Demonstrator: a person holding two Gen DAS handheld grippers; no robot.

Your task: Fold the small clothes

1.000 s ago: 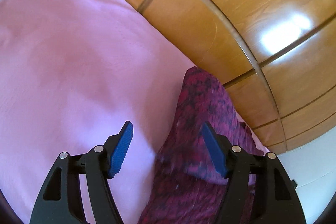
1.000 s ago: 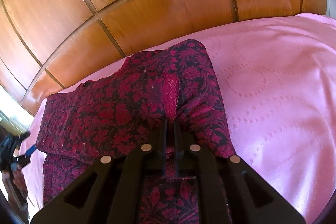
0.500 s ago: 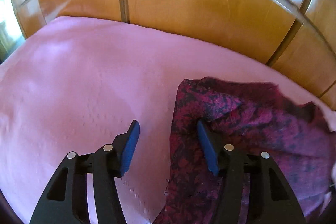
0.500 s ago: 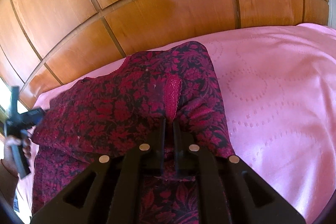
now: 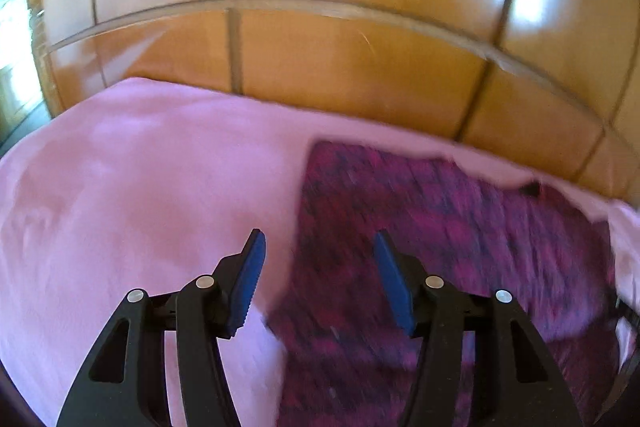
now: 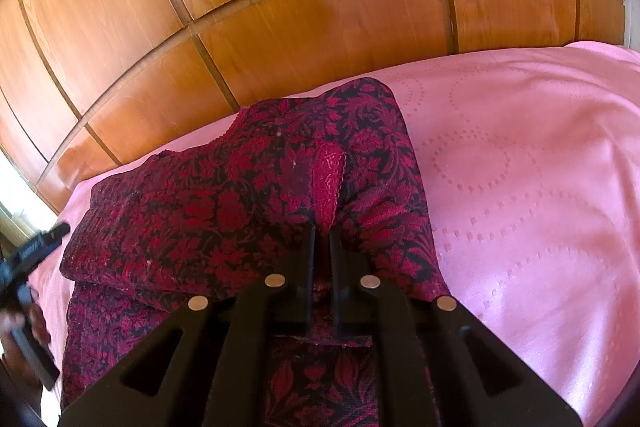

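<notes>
1. Right gripper (image 6: 322,231): jaws pressed together, pinching a raised fold of the dark red floral garment (image 6: 224,211) at 6 o'clock in the right wrist view.
2. Garment lies on the pink bedspread (image 6: 520,187), spreading from centre toward 9 o'clock; one layer is doubled over another along the 8 o'clock edge.
3. Left gripper (image 5: 318,247): jaws spread wide, holding nothing. Blue pads (image 5: 250,275) are visible on the inner faces.
4. Left wrist view is motion-blurred. The garment's edge sits between the jaws, with cloth running to 3–5 o'clock; bare bedspread at 9 o'clock.
5. Wooden panelled headboard (image 6: 320,7) spans 12 o'clock in both views, right behind the garment's far edge.
6. Left gripper also shows at 8 o'clock in the right wrist view, beside the garment; contact can't be told.
</notes>
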